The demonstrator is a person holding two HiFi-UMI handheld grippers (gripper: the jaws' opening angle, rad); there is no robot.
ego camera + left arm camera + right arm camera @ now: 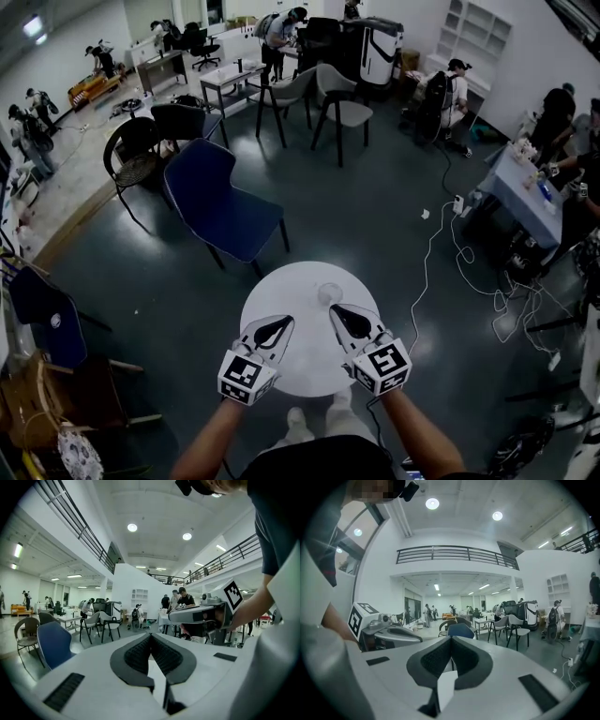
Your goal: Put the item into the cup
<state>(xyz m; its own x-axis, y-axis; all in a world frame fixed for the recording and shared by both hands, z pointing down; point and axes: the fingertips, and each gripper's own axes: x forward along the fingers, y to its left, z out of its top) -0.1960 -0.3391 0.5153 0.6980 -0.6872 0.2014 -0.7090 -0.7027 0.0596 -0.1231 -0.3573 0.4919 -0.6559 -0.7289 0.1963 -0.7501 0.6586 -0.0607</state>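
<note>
One cup (329,293) sits on the round surface (281,281). Left gripper (285,322) and right gripper (337,312) both have their fingers pressed together, holding nothing.

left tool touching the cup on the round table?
Apart. Head view shows bare white table between the left tool and the cup; left gripper view shows its jaws shut on nothing.

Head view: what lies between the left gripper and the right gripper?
Only bare white table, seen in the head view, between the left gripper and right gripper. The cup stands just past the right one.
</note>
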